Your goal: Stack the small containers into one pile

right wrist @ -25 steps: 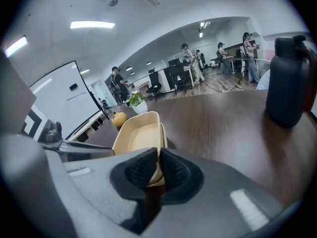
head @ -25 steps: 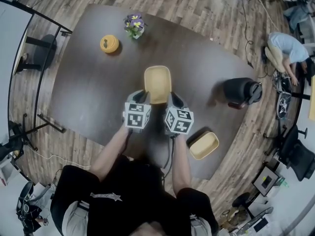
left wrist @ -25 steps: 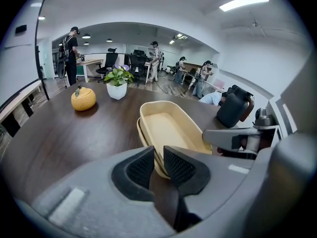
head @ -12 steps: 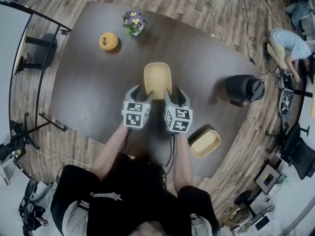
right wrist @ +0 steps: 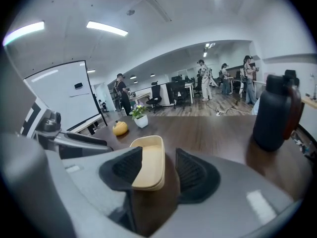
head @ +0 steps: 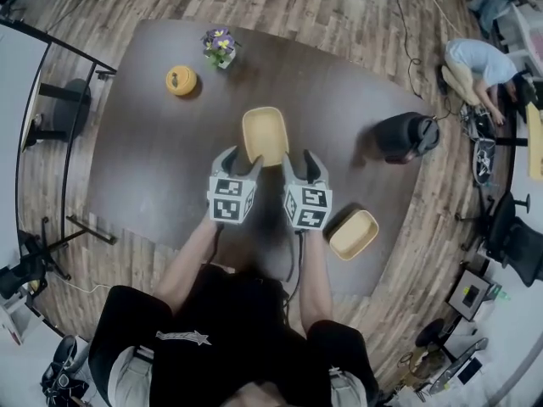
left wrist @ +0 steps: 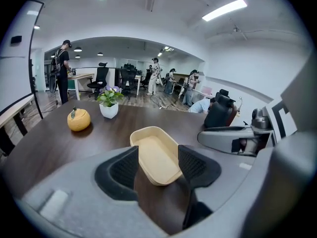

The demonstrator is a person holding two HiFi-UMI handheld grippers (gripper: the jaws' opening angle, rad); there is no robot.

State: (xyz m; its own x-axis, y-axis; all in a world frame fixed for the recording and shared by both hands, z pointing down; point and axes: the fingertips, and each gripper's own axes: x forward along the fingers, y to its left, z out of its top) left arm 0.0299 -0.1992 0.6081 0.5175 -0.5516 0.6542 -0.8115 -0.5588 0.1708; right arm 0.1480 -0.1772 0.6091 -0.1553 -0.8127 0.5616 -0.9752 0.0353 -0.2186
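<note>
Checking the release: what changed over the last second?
The left gripper and right gripper let go of the tray: their jaws have just been opening, nothing between them now, and both lifted away. Tray and second tray stayed put.

one tray (head: 265,136) lies mid table (head: 153,159), just beyond the left gripper (head: 240,161) and right gripper (head: 301,164) — these side by side. a second tray (head: 354,234) lies right of them, near the edge. far left sits a pumpkin (head: 181,80), a plant (head: 219,47) behind it — a jug (head: 403,136) stands at the right.

Open tabletop (head: 331,113) between tray (head: 265,134) and flask (head: 405,136)
</note>
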